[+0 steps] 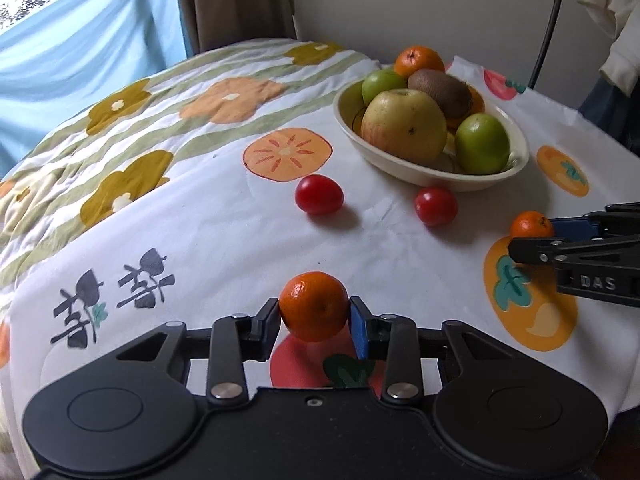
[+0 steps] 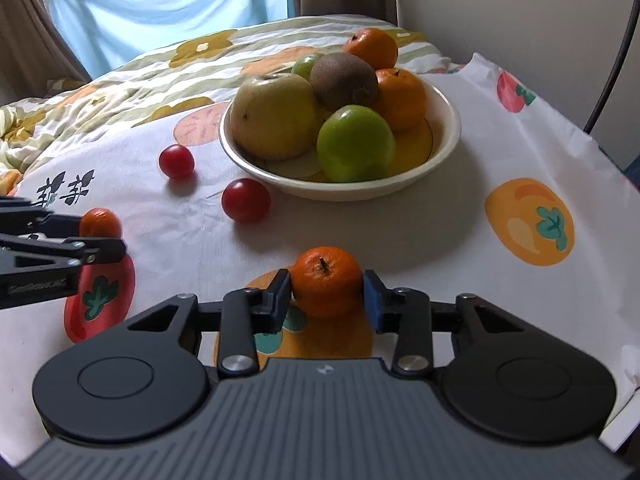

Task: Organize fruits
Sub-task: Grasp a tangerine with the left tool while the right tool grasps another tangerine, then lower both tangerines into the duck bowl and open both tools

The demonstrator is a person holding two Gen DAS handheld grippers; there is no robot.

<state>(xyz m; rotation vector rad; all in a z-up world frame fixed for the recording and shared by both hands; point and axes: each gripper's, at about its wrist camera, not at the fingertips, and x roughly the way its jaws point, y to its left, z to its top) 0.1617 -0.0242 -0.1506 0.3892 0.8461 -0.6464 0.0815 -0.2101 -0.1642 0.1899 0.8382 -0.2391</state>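
My left gripper (image 1: 314, 316) is shut on a small mandarin (image 1: 314, 306), its pads pressing both sides just above the printed cloth. My right gripper (image 2: 326, 292) is shut on a second mandarin (image 2: 326, 286) in the same way. Each wrist view shows the other gripper from the side: the right gripper (image 1: 532, 240) with its mandarin (image 1: 530, 224), the left gripper (image 2: 104, 240) with its mandarin (image 2: 100, 222). Behind them a cream bowl (image 1: 400, 168) (image 2: 360, 194) holds a yellow apple, green apples, a kiwi and mandarins. Two red cherry tomatoes (image 1: 319, 195) (image 1: 436, 206) lie loose before the bowl.
A fruit-printed tablecloth (image 2: 500, 140) covers the table, whose edge drops off at the right (image 2: 616, 184). A pale wall (image 1: 440, 0) stands close behind the bowl. A blue curtain (image 1: 80, 48) and a thin dark rod (image 1: 548, 28) are at the back.
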